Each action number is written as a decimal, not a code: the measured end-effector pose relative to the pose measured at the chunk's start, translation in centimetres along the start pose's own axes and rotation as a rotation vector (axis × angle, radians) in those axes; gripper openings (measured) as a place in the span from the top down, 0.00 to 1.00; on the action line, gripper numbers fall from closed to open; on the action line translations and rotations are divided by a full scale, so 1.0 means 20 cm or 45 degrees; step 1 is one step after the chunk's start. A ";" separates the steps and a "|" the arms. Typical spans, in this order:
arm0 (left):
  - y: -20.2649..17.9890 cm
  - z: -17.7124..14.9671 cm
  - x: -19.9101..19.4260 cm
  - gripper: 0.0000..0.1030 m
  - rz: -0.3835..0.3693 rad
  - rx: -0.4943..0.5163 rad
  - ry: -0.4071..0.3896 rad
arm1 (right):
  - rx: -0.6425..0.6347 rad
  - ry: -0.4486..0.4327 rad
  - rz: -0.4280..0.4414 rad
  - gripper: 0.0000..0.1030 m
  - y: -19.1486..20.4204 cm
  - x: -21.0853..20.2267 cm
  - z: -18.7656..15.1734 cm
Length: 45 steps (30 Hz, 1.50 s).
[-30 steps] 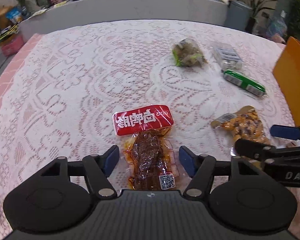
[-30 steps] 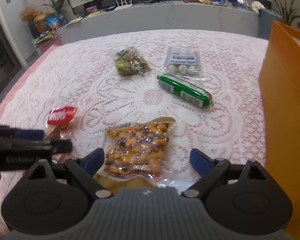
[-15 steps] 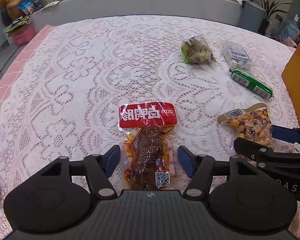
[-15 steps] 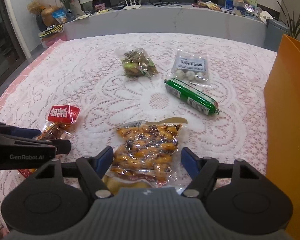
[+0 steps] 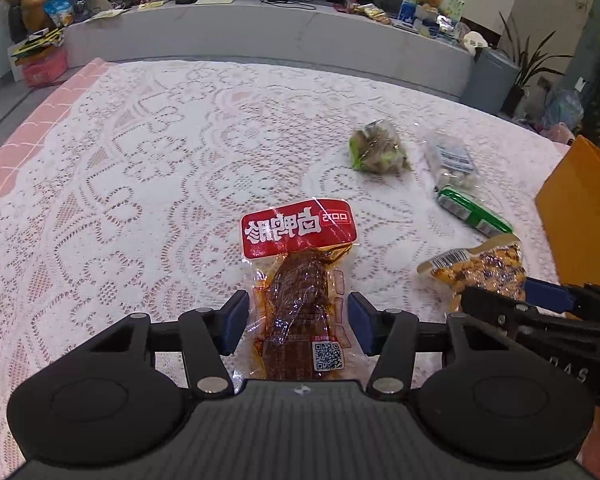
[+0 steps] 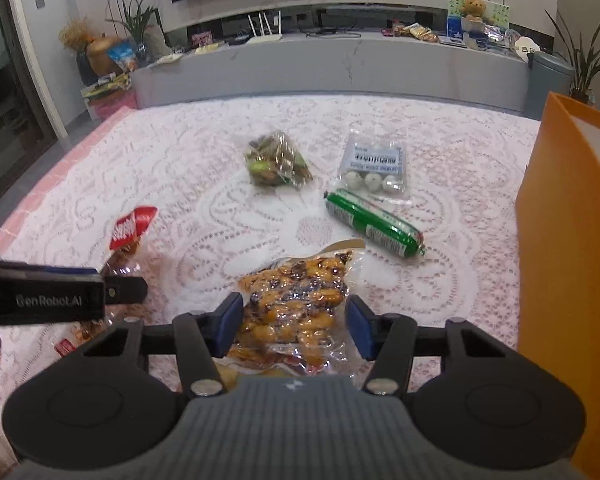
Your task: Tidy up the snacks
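Note:
A clear pack of brown meat with a red label (image 5: 300, 280) lies on the lace tablecloth (image 5: 160, 184), lengthwise between the pads of my left gripper (image 5: 298, 320). Its jaws are closing; the pads stand at the pack's edges without clearly squeezing it. A vacuum pack of yellow-brown snack (image 6: 296, 300) lies between the pads of my right gripper (image 6: 294, 326), whose jaws are also closing, close to the pack's sides. The right wrist view shows the red-label pack (image 6: 130, 228) at the left, partly behind the left gripper's fingers (image 6: 124, 290).
Farther back lie a green sausage (image 6: 374, 224), a clear bag of white balls (image 6: 374, 164) and a bag of green-brown mix (image 6: 278, 160). A tall orange box (image 6: 568, 240) stands at the right edge. A grey counter (image 6: 340, 64) runs behind the table.
Both pairs of jaws have narrowed around their packs. The hands have stayed nearly in place, each view tilting up a little.

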State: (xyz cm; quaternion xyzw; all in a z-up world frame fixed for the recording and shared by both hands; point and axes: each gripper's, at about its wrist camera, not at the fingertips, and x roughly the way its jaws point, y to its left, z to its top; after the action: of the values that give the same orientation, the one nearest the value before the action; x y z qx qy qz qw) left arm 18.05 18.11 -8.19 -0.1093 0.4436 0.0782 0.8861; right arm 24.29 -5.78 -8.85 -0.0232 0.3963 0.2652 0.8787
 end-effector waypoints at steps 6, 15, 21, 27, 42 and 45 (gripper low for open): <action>-0.06 0.01 -0.13 0.41 -0.045 0.023 -0.063 | 0.009 -0.040 0.000 0.47 -0.01 -0.12 0.02; -0.25 0.04 -0.32 0.41 -0.124 0.060 -0.118 | -0.043 -0.172 -0.006 0.47 -0.02 -0.47 0.11; -0.46 0.11 -0.43 0.41 -0.237 0.134 -0.163 | -0.026 -0.197 -0.031 0.47 -0.16 -0.70 0.15; -0.76 0.16 -0.46 0.41 -0.363 0.266 -0.175 | -0.020 -0.217 -0.121 0.48 -0.38 -0.91 0.18; -1.29 0.22 -0.20 0.41 -0.554 0.545 -0.029 | 0.038 -0.024 -0.308 1.00 -1.02 -0.96 0.13; -1.32 0.21 -0.16 0.41 -0.536 0.575 -0.015 | 0.059 0.007 -0.284 1.00 -1.06 -0.93 0.09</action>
State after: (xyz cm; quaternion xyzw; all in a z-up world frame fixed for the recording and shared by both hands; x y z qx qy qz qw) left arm 25.72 -6.39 0.12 0.0016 0.4121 -0.2069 0.8873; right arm 25.65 -31.83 1.94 -0.0477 0.3995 0.1564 0.9020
